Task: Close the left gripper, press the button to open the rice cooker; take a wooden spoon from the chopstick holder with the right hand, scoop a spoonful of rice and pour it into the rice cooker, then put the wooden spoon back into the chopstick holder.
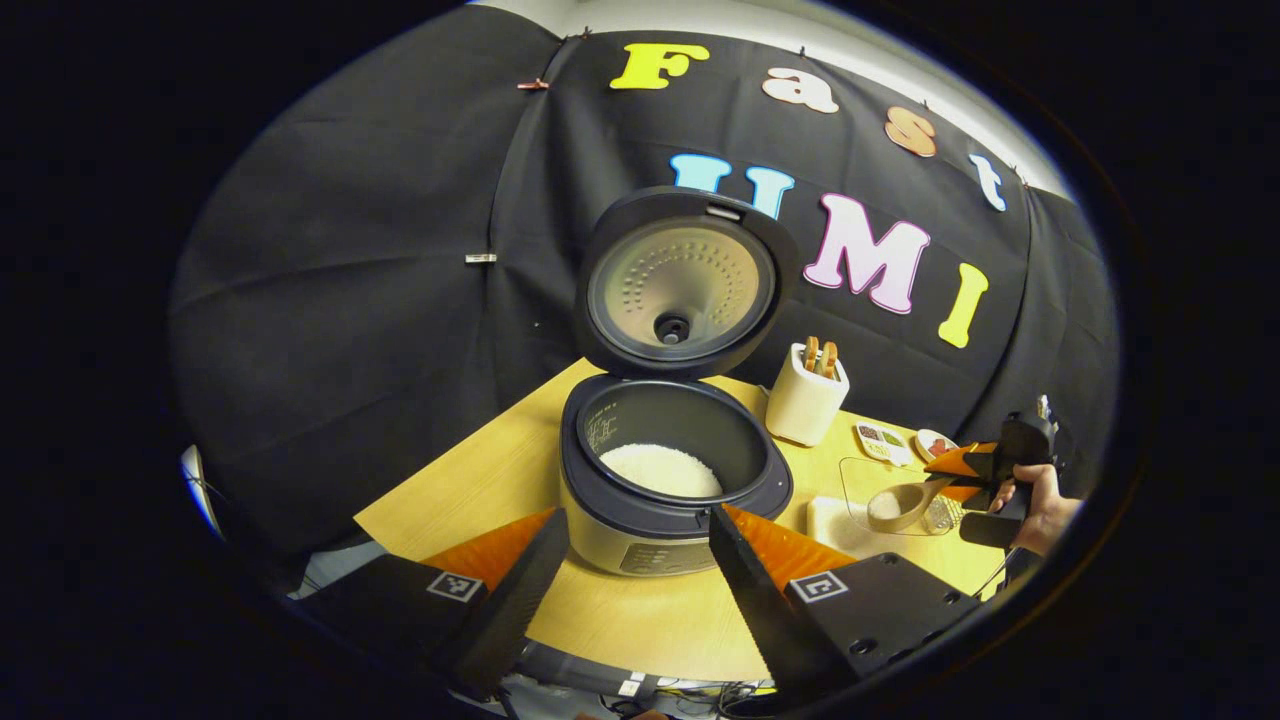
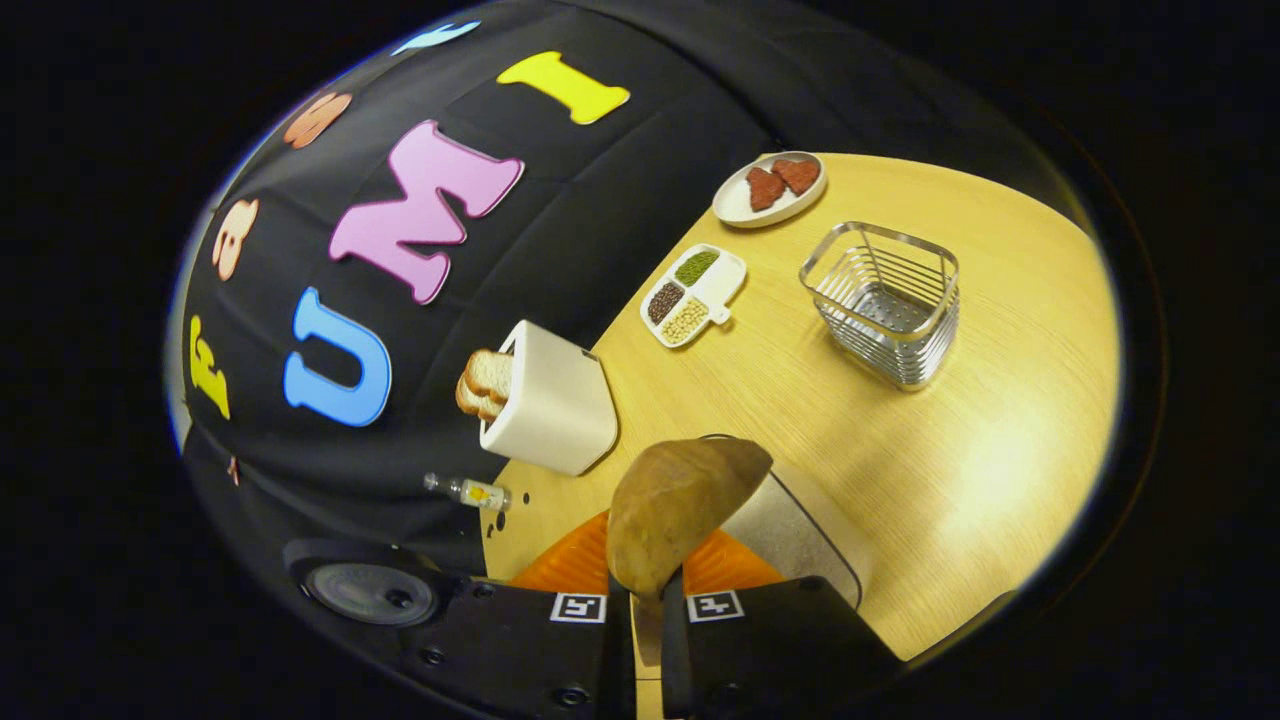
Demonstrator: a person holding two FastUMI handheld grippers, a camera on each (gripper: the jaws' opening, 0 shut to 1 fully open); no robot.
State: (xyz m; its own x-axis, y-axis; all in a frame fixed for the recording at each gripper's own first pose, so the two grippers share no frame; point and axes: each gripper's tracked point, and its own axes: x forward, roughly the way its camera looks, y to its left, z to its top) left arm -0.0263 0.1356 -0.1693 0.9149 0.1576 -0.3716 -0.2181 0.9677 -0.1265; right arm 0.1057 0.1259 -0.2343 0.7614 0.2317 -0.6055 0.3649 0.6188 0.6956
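One wooden spoon (image 2: 680,505), clamped in right hand-held gripper (image 2: 648,625)

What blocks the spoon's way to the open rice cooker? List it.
Nothing visible. The right tongs hold the wooden spoon over the clear rice box, right of the rice cooker. Its lid stands up, and only bare table lies between.

One rice cooker (image 1: 672,470) centre frame with lid up, one white chopstick holder (image 2: 553,405) left of centre, one wooden spoon (image 2: 677,505) lower centre, one wire basket (image 2: 885,300) upper right, one three-part dish (image 2: 693,293), one plate (image 2: 768,190) holding two brown pieces
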